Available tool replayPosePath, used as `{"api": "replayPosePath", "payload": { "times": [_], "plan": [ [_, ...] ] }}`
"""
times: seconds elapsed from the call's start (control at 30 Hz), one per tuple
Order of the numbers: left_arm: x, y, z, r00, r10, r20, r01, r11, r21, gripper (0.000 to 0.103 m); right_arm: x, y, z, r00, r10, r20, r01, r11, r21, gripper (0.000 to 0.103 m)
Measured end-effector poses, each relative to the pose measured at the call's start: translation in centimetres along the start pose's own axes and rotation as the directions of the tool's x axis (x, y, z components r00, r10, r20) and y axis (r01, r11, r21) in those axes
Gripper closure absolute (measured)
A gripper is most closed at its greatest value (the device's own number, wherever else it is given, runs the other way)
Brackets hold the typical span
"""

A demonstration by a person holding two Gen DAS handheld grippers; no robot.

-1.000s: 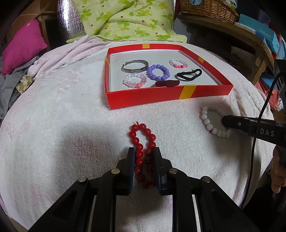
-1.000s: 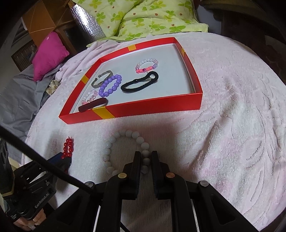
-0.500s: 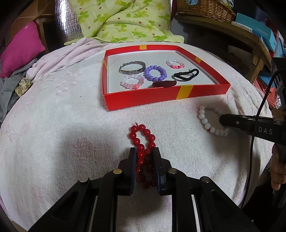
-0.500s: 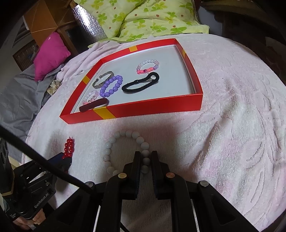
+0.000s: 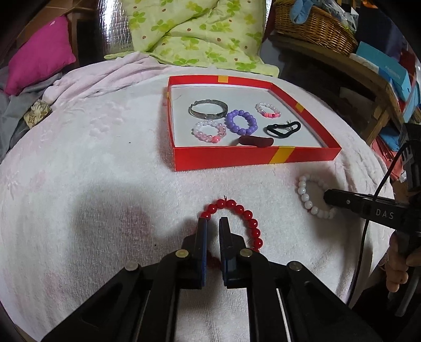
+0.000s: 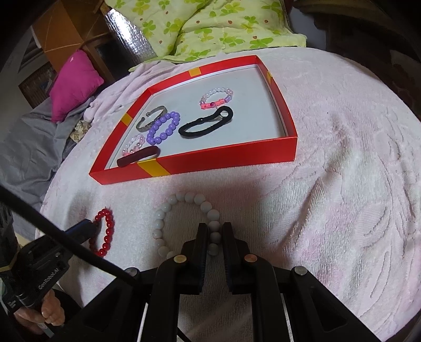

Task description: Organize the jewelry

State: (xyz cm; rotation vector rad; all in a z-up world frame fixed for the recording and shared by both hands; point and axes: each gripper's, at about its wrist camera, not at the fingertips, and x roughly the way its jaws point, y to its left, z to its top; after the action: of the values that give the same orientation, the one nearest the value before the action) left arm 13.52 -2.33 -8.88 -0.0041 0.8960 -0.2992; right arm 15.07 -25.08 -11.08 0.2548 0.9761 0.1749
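Observation:
A red bead bracelet [image 5: 246, 218] lies on the white towel; it also shows in the right wrist view [image 6: 105, 232]. My left gripper [image 5: 213, 223] is closed on the bracelet's left side, its jaws nearly together. A white bead bracelet [image 6: 184, 221] lies to the right, also in the left wrist view [image 5: 309, 198]. My right gripper [image 6: 213, 229] is shut on the white bracelet's right side, beads between its jaws. A red tray [image 5: 257, 155] ahead holds a silver bangle [image 5: 208, 109], a purple bead bracelet [image 5: 240, 122], two pink bead bracelets, a black hair tie [image 5: 282, 129] and a dark red band [image 5: 255, 140].
The towel covers a round table [image 6: 342, 171]. A green floral quilt [image 5: 200, 34] and a pink cushion [image 5: 39, 55] lie behind it. A wicker basket [image 5: 313, 23] and boxes sit on a wooden shelf at the right.
The left gripper has narrowed and shifted onto the red bracelet's left side, and the bracelet has spread from a narrow loop into a wider arc. The right gripper stays shut on the white bracelet.

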Motion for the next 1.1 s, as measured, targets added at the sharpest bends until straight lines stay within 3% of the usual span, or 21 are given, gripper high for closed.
{"api": "replayPosePath", "payload": {
  "times": [0.13, 0.37, 0.43, 0.5, 0.6, 0.67, 0.87, 1.1],
  "plan": [
    [0.1, 0.6, -0.2, 1.0, -0.008, -0.013, 0.007, 0.999, -0.034, 0.09, 0.0, -0.2, 0.0, 1.0, 0.016, -0.002, -0.016, 1.0, 0.023, 0.089],
    [-0.2, 0.4, -0.5, 0.999, -0.039, -0.004, 0.039, 0.999, -0.033, 0.06, -0.1, -0.7, 0.0, 0.999, 0.046, -0.006, -0.046, 0.997, 0.055, 0.089],
    [-0.5, 0.0, -0.6, 0.999, -0.053, 0.012, 0.053, 0.998, -0.024, 0.042, 0.0, -0.8, 0.0, 0.999, 0.053, -0.007, -0.053, 0.997, 0.06, 0.089],
    [-0.6, -0.7, -0.7, 0.996, -0.084, 0.017, 0.084, 0.996, -0.006, 0.041, 0.0, -0.9, 0.0, 0.998, 0.059, -0.008, -0.058, 0.996, 0.063, 0.089],
    [0.1, -1.5, -0.9, 0.996, -0.09, -0.011, 0.09, 0.996, 0.017, 0.031, 0.0, -0.9, 0.0, 0.998, 0.066, -0.009, -0.066, 0.996, 0.067, 0.089],
    [1.0, -1.8, -1.2, 0.997, -0.06, -0.044, 0.061, 0.998, 0.031, 0.03, 0.0, -1.0, 0.0, 0.997, 0.073, -0.01, -0.072, 0.995, 0.07, 0.088],
    [1.4, -3.0, -1.7, 0.999, 0.018, -0.032, -0.014, 0.994, 0.11, 0.028, 0.0, -1.4, -0.1, 0.995, 0.096, -0.008, -0.095, 0.992, 0.078, 0.088],
    [1.0, -2.1, -1.4, 0.999, 0.013, -0.03, -0.012, 0.999, 0.044, 0.026, -0.1, -1.6, 0.0, 0.995, 0.104, -0.012, -0.103, 0.992, 0.078, 0.086]
  ]
}}
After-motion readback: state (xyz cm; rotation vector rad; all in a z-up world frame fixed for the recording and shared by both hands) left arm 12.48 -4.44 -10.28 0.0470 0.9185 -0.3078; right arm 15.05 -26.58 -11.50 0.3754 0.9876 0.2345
